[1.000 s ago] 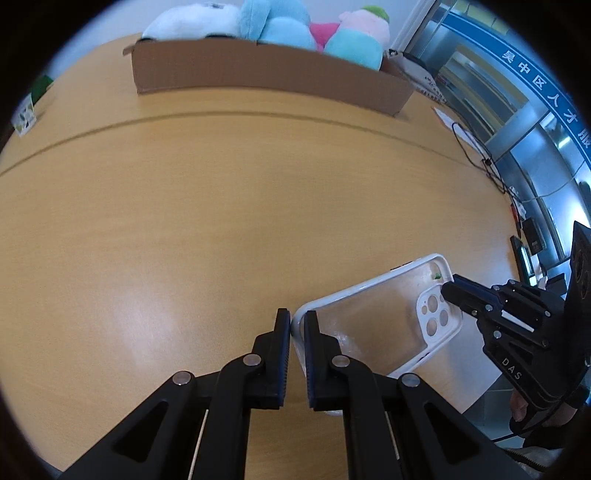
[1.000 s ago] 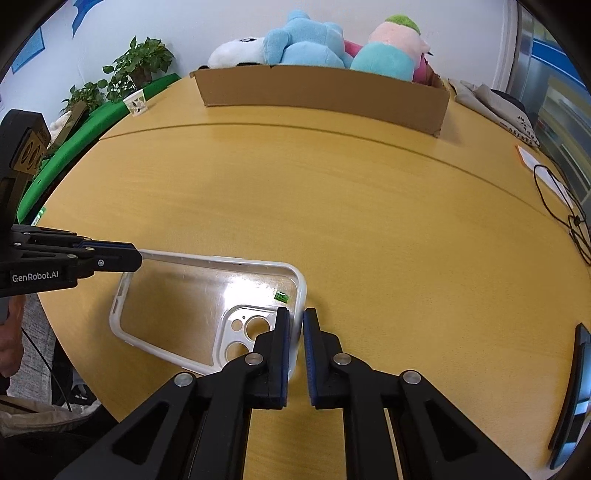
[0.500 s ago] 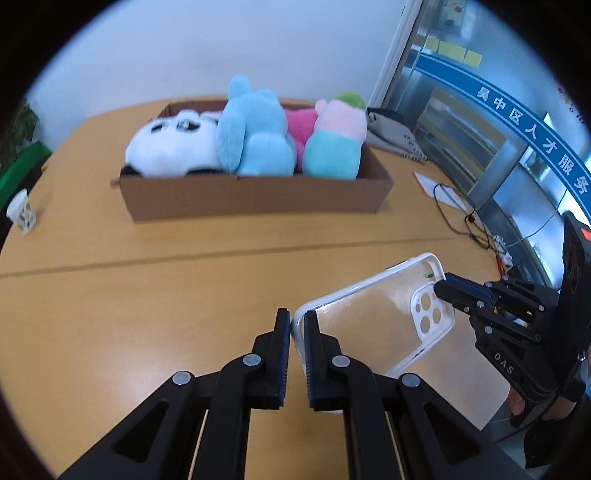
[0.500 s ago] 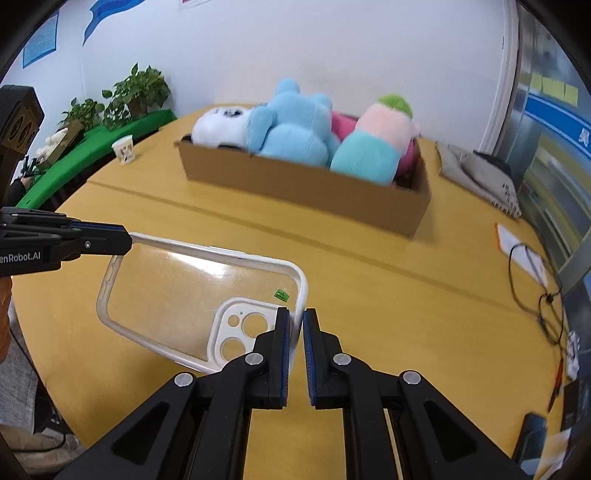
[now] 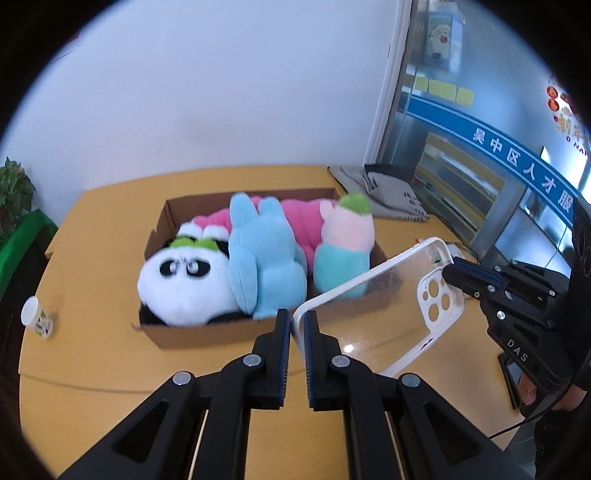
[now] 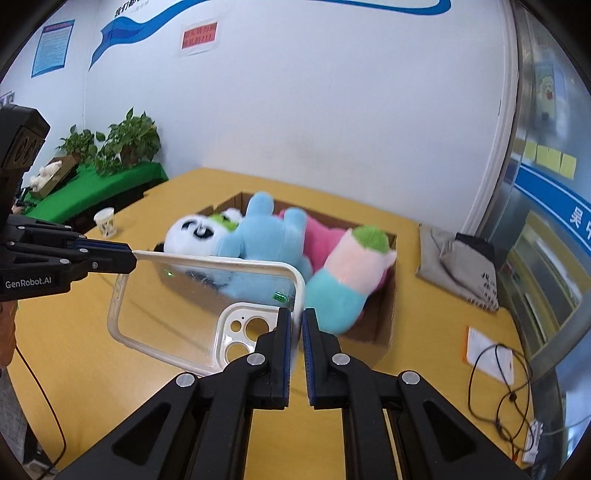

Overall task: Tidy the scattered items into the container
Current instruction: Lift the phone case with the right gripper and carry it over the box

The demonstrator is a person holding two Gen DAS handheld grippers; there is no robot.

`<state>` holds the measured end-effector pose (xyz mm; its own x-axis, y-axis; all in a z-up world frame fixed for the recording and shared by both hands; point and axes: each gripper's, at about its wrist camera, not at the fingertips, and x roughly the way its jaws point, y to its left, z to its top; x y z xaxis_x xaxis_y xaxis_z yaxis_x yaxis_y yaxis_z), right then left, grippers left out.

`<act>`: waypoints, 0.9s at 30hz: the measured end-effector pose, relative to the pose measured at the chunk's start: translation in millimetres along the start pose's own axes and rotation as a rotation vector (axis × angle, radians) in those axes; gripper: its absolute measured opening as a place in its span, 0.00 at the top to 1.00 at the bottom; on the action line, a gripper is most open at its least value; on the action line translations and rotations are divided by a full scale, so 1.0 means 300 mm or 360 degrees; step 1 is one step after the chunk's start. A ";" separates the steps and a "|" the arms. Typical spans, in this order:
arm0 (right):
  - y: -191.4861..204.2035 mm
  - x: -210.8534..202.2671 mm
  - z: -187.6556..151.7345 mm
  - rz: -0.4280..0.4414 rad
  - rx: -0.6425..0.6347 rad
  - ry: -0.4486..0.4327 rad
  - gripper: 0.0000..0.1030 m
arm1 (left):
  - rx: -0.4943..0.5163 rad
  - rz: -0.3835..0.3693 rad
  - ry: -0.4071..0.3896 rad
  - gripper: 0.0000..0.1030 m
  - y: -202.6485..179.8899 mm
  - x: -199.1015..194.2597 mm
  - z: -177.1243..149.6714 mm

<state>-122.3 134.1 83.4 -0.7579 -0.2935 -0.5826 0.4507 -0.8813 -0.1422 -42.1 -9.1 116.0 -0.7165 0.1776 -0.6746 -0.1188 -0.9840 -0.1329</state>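
White wall (image 6: 332, 110) behind a light-wood table (image 6: 74, 332) with a rounded edge. Blue wave graphic (image 6: 258, 7) on the wall, plus a red-and-white notice (image 6: 199, 35) and a blue poster (image 6: 53, 46). Potted green plants (image 6: 125, 142) on a green-covered ledge (image 6: 92, 188) at the left. Glass partition (image 5: 480, 155) at the right with a blue band of white Chinese characters (image 5: 524, 166) and yellow sticky notes (image 5: 443, 88). Bright, even light.
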 end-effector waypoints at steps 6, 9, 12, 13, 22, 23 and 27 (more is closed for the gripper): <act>-0.037 0.059 0.132 -0.0037 -0.0020 -0.0041 0.93 | 0.0007 0.0006 -0.0055 0.94 0.030 0.021 0.144; -0.060 0.099 0.192 -0.0040 -0.0004 -0.0043 0.93 | 0.0003 -0.0013 -0.0047 0.94 0.057 0.053 0.216; -0.093 0.159 0.251 -0.0014 0.0033 -0.0024 0.93 | -0.0011 -0.0026 -0.0033 0.94 0.092 0.099 0.299; -0.101 0.178 0.267 -0.0012 0.0039 -0.0018 0.93 | -0.0015 -0.0029 -0.0028 0.94 0.100 0.111 0.318; -0.177 0.424 0.419 -0.0024 0.0060 0.0051 0.93 | -0.0050 -0.0041 0.0057 0.94 0.232 0.348 0.491; -0.182 0.456 0.428 -0.0031 0.0060 0.0061 0.93 | -0.0062 -0.0043 0.0065 0.94 0.250 0.380 0.501; -0.214 0.591 0.453 -0.0019 0.0099 0.0115 0.93 | -0.0089 -0.0046 0.0106 0.94 0.308 0.500 0.536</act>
<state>-349.7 88.3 97.9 -0.7262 -0.2572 -0.6375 0.4096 -0.9067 -0.1008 -271.1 -75.9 119.2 -0.6658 0.2085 -0.7164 -0.0991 -0.9764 -0.1920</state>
